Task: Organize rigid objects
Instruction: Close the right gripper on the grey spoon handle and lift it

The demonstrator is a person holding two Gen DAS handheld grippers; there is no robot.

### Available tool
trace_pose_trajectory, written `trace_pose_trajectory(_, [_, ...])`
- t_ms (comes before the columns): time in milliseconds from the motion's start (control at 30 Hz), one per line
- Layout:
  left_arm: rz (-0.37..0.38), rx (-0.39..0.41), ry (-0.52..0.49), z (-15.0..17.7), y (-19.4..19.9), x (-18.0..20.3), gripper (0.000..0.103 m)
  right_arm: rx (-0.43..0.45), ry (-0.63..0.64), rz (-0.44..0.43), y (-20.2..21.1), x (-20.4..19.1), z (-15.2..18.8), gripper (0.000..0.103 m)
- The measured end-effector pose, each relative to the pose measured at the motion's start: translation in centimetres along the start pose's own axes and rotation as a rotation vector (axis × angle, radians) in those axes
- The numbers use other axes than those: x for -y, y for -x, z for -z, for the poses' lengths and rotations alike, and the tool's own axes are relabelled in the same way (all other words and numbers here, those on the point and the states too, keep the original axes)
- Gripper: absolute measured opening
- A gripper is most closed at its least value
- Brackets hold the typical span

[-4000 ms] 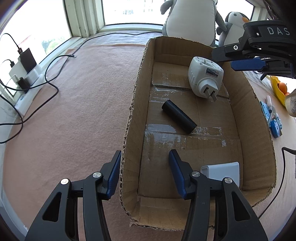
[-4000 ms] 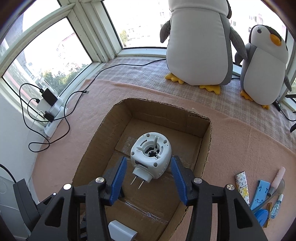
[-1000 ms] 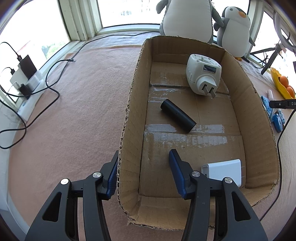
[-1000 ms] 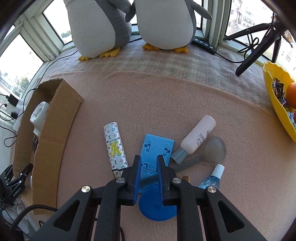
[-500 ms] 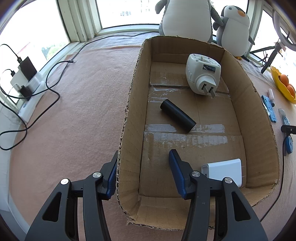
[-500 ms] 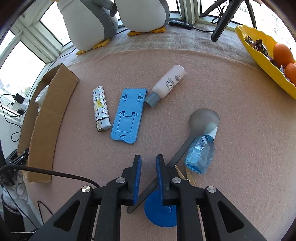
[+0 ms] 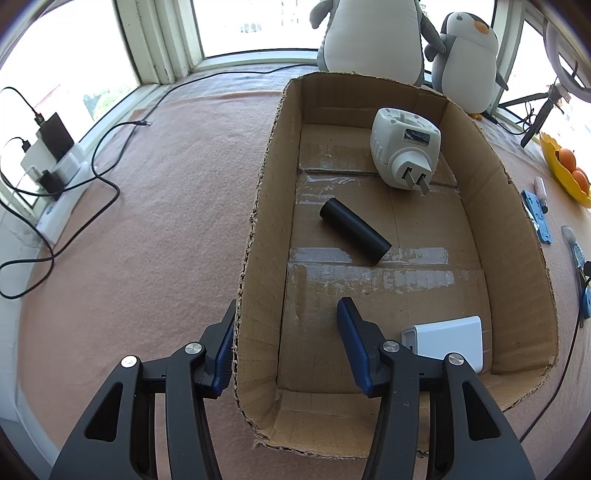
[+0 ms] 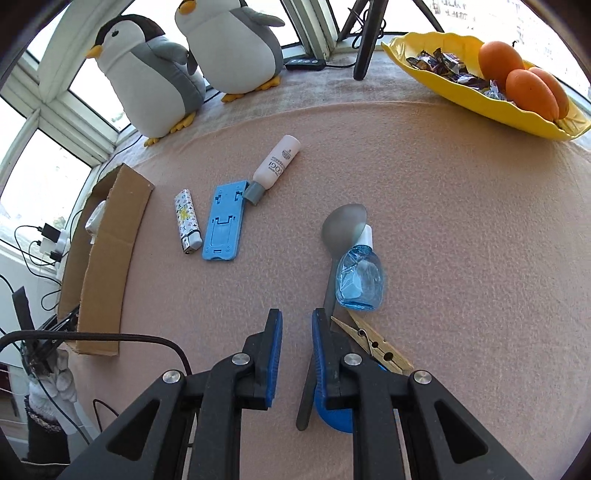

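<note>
Bright bay windows [image 7: 255, 22] w/ white frames, daylight over pinkish felt-covered tabletop [image 8: 443, 206].

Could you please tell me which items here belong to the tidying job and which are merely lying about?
Job items:
brown cardboard box
white plug adapter
black cylinder
blue plastic phone stand
patterned lighter
grey metal spoon

Lying about:
plush penguins
yellow fruit tray

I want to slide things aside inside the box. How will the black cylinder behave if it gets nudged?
The black cylinder lies on its side on the flat floor of the cardboard box, so it will probably roll if pushed across its length. It looks rigid and smooth, so fingers may slip on it. The white plug adapter sits apart from it, beyond its far end.
</note>
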State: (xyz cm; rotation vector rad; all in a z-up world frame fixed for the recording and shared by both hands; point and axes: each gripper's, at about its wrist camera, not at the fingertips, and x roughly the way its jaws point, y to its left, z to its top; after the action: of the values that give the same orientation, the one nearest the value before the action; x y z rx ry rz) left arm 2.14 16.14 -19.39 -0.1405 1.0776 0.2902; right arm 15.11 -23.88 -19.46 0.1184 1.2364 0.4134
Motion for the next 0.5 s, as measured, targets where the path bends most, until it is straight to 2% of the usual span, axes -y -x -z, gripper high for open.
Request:
trace_pose_trajectory(133, [0.000, 0.000, 0.001, 0.0, 0.0, 0.1, 0.051, -0.028, 0.002, 0.031, -1.4, -0.2, -0.6, 0.015])
trace_pose_trajectory(500, [0.002, 0.000, 0.005, -0.1, 0.1, 0.2, 0.051, -0.016, -0.012, 0.113, -2.1, 0.5, -2.1, 0.017])
